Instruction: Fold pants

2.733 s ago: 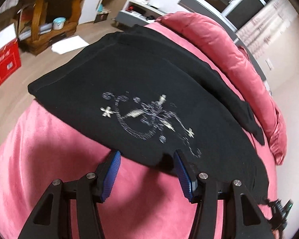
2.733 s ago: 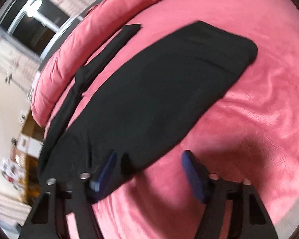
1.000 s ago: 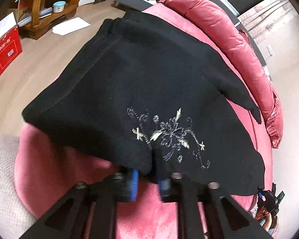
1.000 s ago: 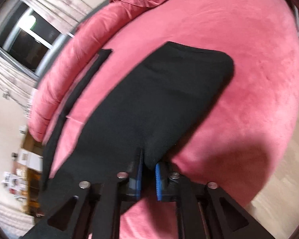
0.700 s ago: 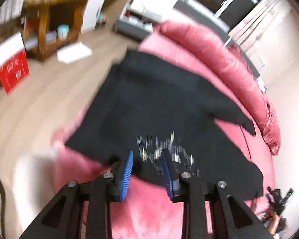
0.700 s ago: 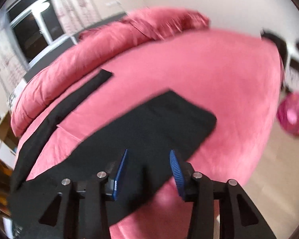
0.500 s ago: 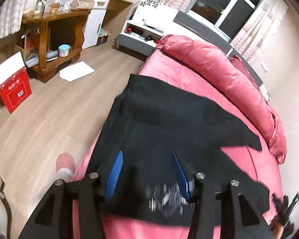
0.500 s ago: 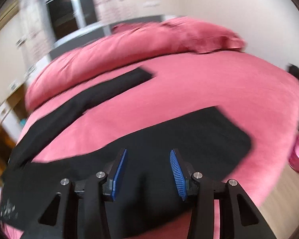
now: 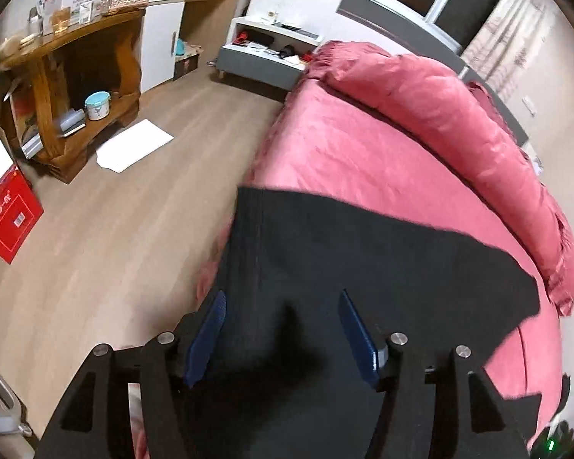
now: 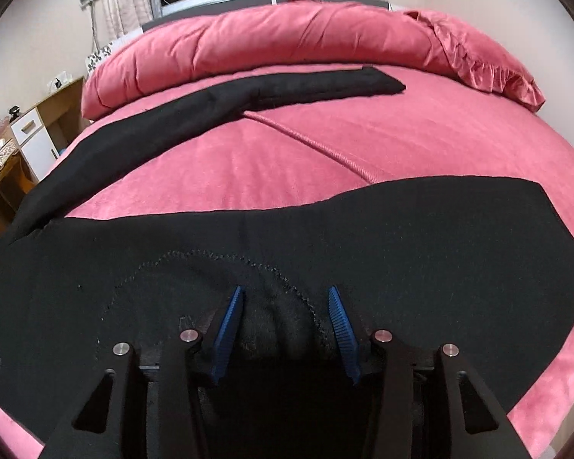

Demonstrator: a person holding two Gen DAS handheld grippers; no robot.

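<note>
- Lying spread on the pink bed [image 10: 363, 145], black pants [image 10: 401, 237] have one leg near the front edge and the other leg [image 10: 248, 95] up by the rolled duvet [image 10: 287, 34].
- Left gripper [image 9: 283, 325] has jaws apart over black fabric, nothing pinched.
- Right gripper [image 10: 285, 321] also gapes over a stitched seam; fabric possibly bunched between the pads, hard to tell.
- Wooden shelf [image 9: 57, 76] and red box [image 9: 7, 214] on the floor.
</note>
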